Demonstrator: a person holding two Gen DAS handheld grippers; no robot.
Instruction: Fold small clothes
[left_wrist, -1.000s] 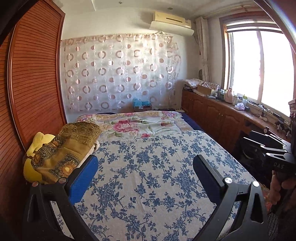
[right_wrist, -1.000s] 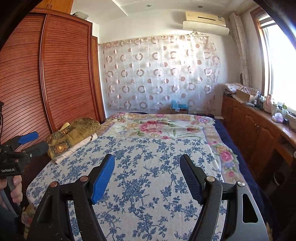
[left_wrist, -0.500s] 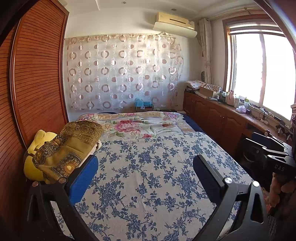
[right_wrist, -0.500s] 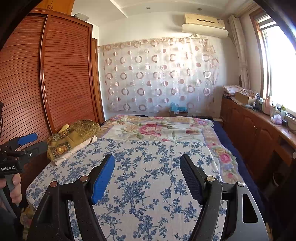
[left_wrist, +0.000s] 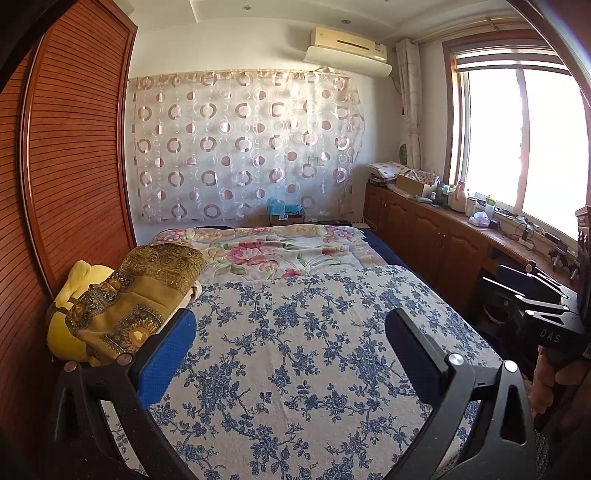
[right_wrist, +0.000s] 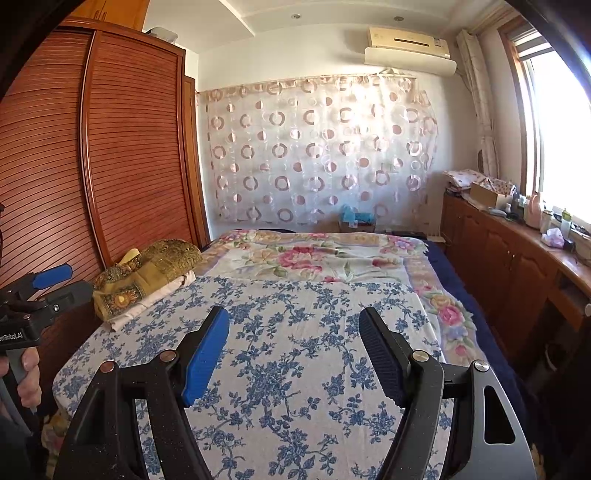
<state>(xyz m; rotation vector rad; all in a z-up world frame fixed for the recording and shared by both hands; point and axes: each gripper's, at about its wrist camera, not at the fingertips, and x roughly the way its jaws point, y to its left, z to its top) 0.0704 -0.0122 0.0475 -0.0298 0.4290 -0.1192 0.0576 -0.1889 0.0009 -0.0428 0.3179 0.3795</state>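
Both grippers hung over the blue-flowered bedspread (left_wrist: 295, 350). The left gripper (left_wrist: 291, 332) stood wide, gripping nothing; the right gripper (right_wrist: 295, 343) likewise gaped. The folded gold-patterned clothes (left_wrist: 136, 295) lay at 10 o'clock, beside the wardrobe (right_wrist: 110, 147).

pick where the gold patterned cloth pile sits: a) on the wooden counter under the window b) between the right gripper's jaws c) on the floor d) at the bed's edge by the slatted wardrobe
d: the gold patterned cloth pile rests on the bed beside the slatted wardrobe.
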